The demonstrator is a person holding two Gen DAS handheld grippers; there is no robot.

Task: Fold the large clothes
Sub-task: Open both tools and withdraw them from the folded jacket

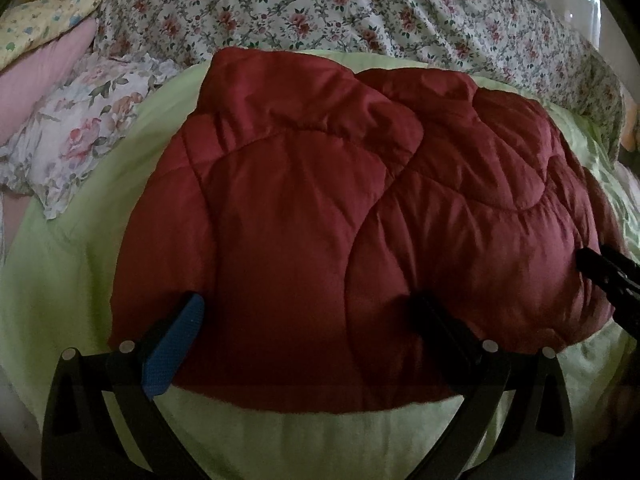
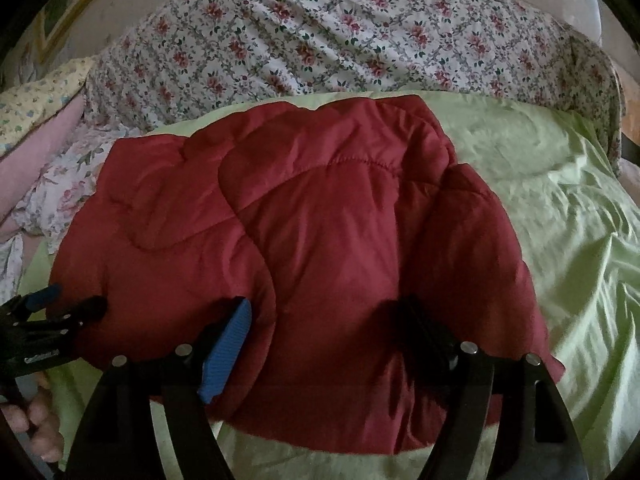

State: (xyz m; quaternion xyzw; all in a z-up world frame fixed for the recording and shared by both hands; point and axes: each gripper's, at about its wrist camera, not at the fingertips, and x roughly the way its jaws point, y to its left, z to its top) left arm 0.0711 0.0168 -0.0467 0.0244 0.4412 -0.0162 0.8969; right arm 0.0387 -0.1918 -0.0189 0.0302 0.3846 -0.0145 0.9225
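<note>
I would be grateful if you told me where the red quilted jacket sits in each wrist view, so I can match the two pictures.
Left wrist view: the red quilted jacket fills the centre, reaching toward the right edge, on the green sheet.
Right wrist view: the jacket lies centre-left, with bare green sheet to its right.
Shared landmark: the floral quilt lies behind the jacket in both.

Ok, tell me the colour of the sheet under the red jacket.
Pale green sheet, plain with no pattern, clearest in the right wrist view.
</note>
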